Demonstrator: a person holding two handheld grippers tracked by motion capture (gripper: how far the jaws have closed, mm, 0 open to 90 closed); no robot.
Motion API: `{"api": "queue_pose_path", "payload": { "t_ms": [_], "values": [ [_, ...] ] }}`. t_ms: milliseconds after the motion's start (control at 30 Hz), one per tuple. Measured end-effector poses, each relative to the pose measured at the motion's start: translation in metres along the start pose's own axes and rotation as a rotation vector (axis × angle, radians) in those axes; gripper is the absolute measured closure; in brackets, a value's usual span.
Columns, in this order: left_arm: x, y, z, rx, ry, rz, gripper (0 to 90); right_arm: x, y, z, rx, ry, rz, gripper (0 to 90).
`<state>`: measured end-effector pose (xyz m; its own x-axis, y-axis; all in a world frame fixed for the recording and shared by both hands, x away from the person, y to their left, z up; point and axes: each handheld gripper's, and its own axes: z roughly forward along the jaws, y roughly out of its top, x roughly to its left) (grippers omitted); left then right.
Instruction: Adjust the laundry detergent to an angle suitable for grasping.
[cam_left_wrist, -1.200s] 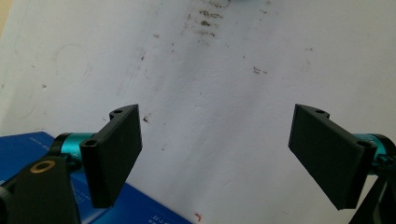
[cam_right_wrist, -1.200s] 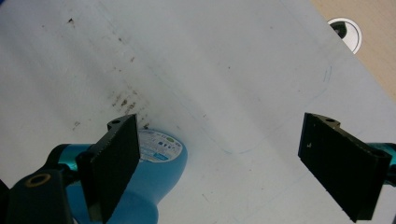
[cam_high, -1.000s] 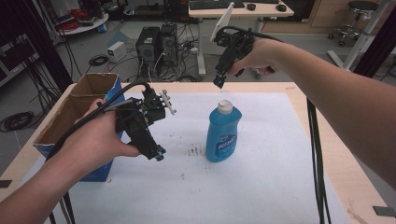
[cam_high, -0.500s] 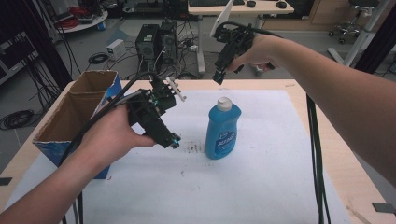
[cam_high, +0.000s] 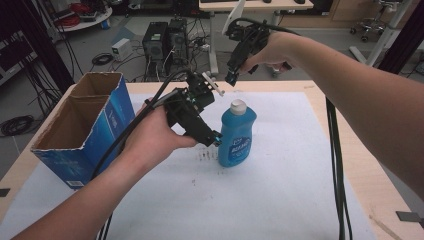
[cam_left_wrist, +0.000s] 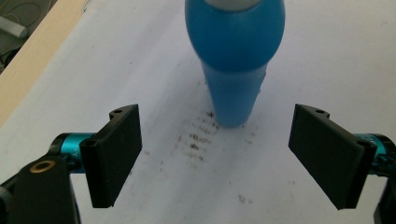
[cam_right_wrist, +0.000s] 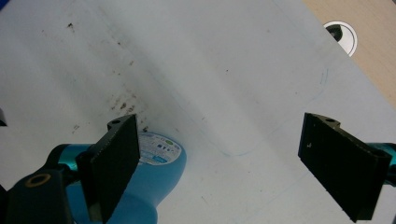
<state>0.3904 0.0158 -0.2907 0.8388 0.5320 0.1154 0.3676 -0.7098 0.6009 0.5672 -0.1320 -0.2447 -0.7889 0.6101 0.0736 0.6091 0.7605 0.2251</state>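
Spanning most of the high view, the table (cam_high: 345, 150) carries a white paper sheet (cam_high: 280, 200) smudged with dark specks, and an open blue cardboard box (cam_high: 82, 125) stands at its left edge. Near the sheet's middle stands the blue bottle (cam_high: 236, 134), upright, with a pale cap (cam_high: 238, 105) and a printed label on its front; it looks like smooth plastic, widest at the shoulder and narrowing toward the base, partly translucent. The left gripper (cam_high: 216, 140) sits just beside the bottle's left flank, its jaws set wide apart with nothing between them; in the left gripper view (cam_left_wrist: 217, 156) the bottle stands ahead of the gap, closer to centre than to either pad. The right gripper (cam_high: 231, 80) hangs above and behind the cap, its jaws likewise wide apart and empty, and in the right gripper view (cam_right_wrist: 219, 163) the bottle's label peeks out behind the left jaw. My judgement is that the main risk is a tip-over: the bottle is tall on a small foot, so a jaw arriving off-centre could knock it sideways before both pads meet it. Closing on the curved shoulder could also let the slick plastic squirt out.
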Motion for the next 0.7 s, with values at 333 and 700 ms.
{"api": "queue_pose_path", "payload": {
  "t_ms": [333,700],
  "values": [
    [-0.003,0.012,0.028,-0.03,-0.035,-0.003,17.5,-0.002,0.0,0.0,-0.005,0.0,0.003,12.5],
    [-0.004,0.02,0.048,-0.03,-0.05,-0.014,17.4,-0.004,-0.001,0.0,-0.013,0.005,-0.004,12.5]
  ]
}}
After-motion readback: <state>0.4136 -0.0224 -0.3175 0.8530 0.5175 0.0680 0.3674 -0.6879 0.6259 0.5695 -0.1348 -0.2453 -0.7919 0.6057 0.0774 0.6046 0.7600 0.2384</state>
